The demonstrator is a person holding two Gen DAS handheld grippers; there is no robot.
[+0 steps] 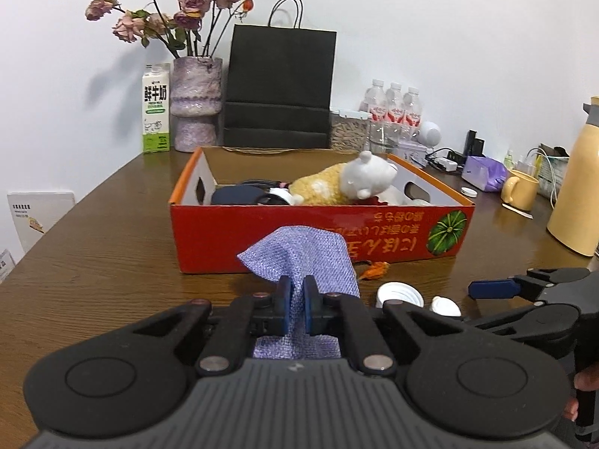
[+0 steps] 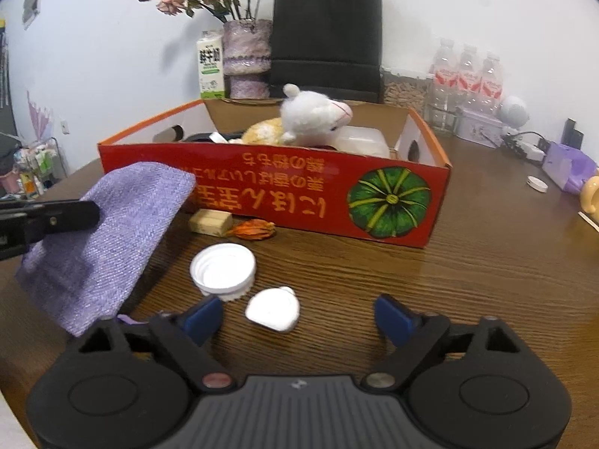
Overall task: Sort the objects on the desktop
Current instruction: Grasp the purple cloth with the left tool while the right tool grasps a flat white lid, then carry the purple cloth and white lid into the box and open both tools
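My left gripper (image 1: pixel 295 292) is shut on a purple woven cloth pouch (image 1: pixel 303 250) and holds it above the table in front of the red cardboard box (image 1: pixel 318 235). The pouch also shows in the right wrist view (image 2: pixel 108 232) at the left. The box (image 2: pixel 284 191) holds a plush sheep (image 2: pixel 310 119), a white plastic container (image 2: pixel 359 142) and dark items. My right gripper (image 2: pixel 299 314) is open and low over the table, with a small white earbud case (image 2: pixel 273 312) between its fingers. A white jar lid (image 2: pixel 223 269) lies just beyond its left finger.
A small tan block (image 2: pixel 209 221) and a dried orange flower (image 2: pixel 254 229) lie by the box front. Behind the box stand a milk carton (image 1: pixel 155 108), a vase of roses (image 1: pixel 194 104), a black paper bag (image 1: pixel 279 86) and water bottles (image 1: pixel 393 108). A yellow mug (image 1: pixel 520 189) and thermos (image 1: pixel 578 191) are at the right.
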